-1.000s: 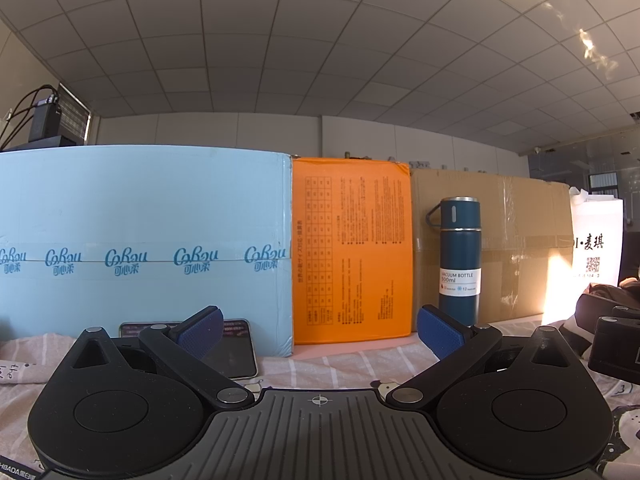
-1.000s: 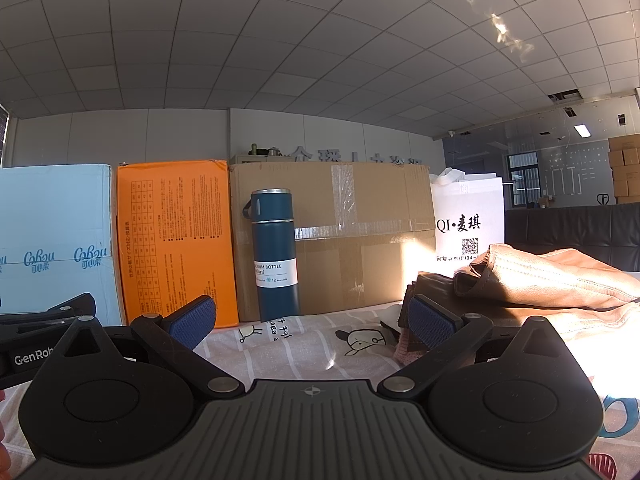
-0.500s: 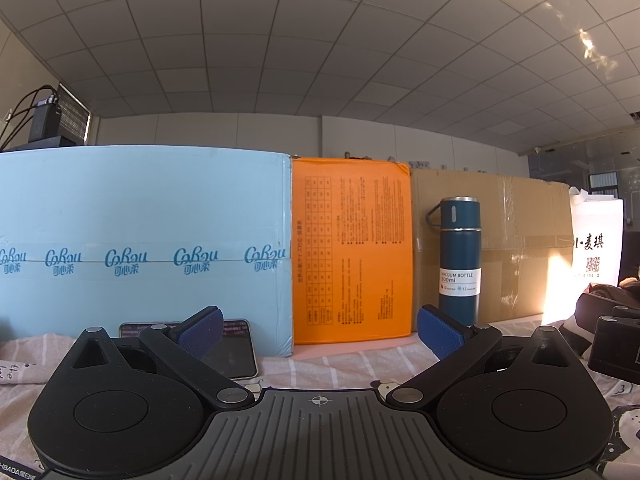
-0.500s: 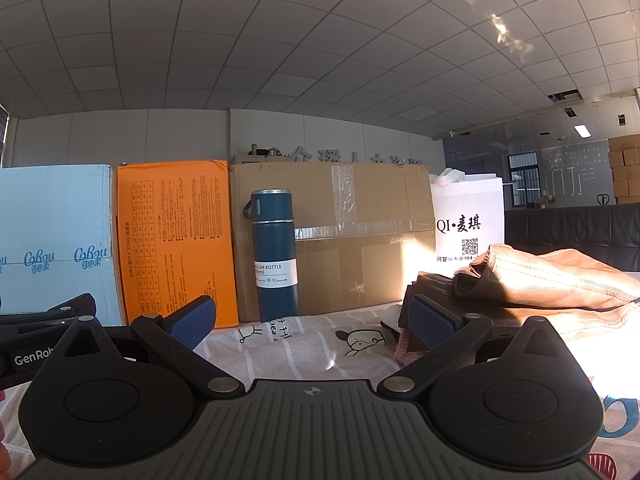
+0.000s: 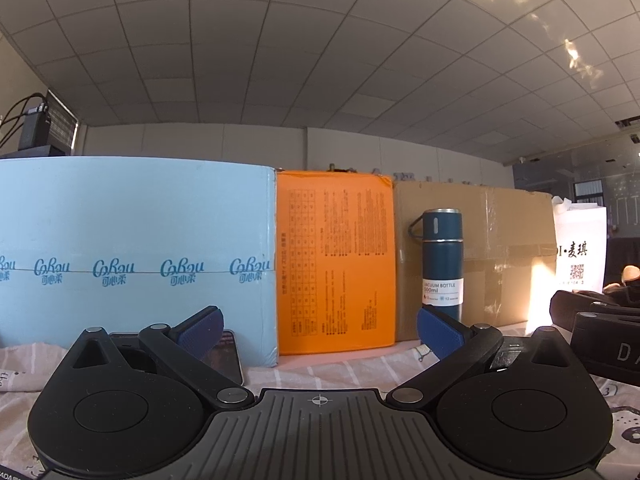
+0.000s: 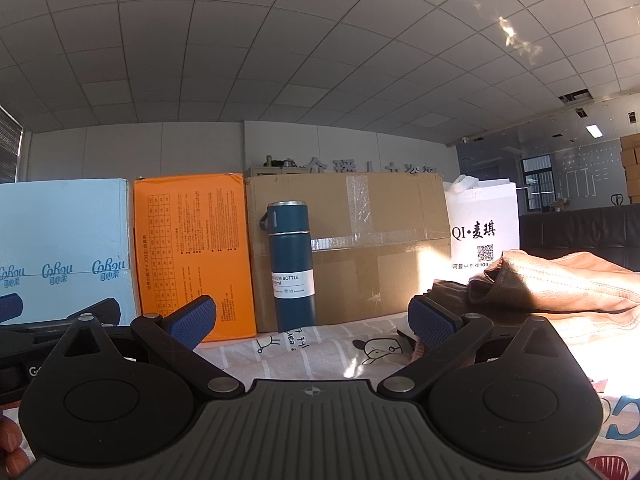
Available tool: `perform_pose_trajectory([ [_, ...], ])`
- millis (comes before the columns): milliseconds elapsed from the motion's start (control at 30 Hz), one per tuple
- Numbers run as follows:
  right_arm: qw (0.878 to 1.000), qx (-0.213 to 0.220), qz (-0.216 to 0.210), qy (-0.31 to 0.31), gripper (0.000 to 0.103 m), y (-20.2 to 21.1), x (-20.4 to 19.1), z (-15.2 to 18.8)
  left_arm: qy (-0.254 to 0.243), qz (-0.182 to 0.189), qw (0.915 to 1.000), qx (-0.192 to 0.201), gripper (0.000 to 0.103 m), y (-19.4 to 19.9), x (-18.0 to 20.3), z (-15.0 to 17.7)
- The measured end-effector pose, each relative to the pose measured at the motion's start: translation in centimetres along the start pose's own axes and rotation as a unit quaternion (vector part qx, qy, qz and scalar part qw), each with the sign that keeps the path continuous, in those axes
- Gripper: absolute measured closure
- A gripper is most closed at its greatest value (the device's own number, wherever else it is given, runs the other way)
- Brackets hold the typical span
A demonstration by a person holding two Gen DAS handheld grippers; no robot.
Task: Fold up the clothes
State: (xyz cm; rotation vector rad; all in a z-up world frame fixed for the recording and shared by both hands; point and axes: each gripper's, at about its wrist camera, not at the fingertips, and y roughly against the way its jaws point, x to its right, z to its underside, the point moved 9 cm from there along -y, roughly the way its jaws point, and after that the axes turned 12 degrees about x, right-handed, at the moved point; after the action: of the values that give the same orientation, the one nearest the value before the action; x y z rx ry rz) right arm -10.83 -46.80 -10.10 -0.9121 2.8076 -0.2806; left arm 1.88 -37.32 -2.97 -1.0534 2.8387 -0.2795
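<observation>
Right wrist view: I see my right gripper (image 6: 312,322) spread wide, its ribbed blue pads gripping nothing. Folded tan leather jacket (image 6: 560,292) lies right of centre on the printed cotton sheet (image 6: 320,356). Left wrist view: left gripper (image 5: 318,332) equally wide and bare; smooth cylindrical blue bottle (image 5: 442,262) stands before taped cardboard box (image 5: 500,256).

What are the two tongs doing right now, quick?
Left tongs: open, holding nothing.
Right tongs: open, holding nothing.
</observation>
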Motion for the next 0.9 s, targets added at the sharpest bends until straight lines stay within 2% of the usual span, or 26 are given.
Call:
perform_pose_trajectory([
  [233, 1.000, 0.018, 0.016, 0.004, 0.000, 0.4, 0.2, -0.6, 0.006, 0.004, 1.0000, 0.005, 0.000, 0.1, -0.1, -0.1],
  [300, 0.999, 0.028, 0.031, 0.007, 0.000, 0.7, 0.4, -1.2, 0.014, 0.006, 0.9999, 0.007, 0.000, 0.1, -0.2, -0.1],
  [533, 0.996, 0.019, 0.092, 0.010, 0.000, 2.3, 2.0, -3.6, 0.035, 0.022, 0.9987, 0.030, 0.000, 0.6, -0.3, -0.7],
  [633, 0.992, 0.009, 0.123, 0.016, 0.000, 3.1, 3.1, -4.3, 0.045, 0.040, 0.9973, 0.042, 0.000, 1.2, -0.1, -1.3],
  [767, 0.987, -0.005, 0.161, 0.003, 0.000, 4.5, 5.0, -5.1, 0.078, 0.072, 0.9938, 0.033, 0.000, 1.7, 0.1, -1.7],
  [900, 0.982, 0.004, 0.188, -0.008, 0.000, 6.8, 6.5, -6.4, 0.082, 0.109, 0.9902, 0.030, 0.000, 2.4, 1.2, -1.8],
])
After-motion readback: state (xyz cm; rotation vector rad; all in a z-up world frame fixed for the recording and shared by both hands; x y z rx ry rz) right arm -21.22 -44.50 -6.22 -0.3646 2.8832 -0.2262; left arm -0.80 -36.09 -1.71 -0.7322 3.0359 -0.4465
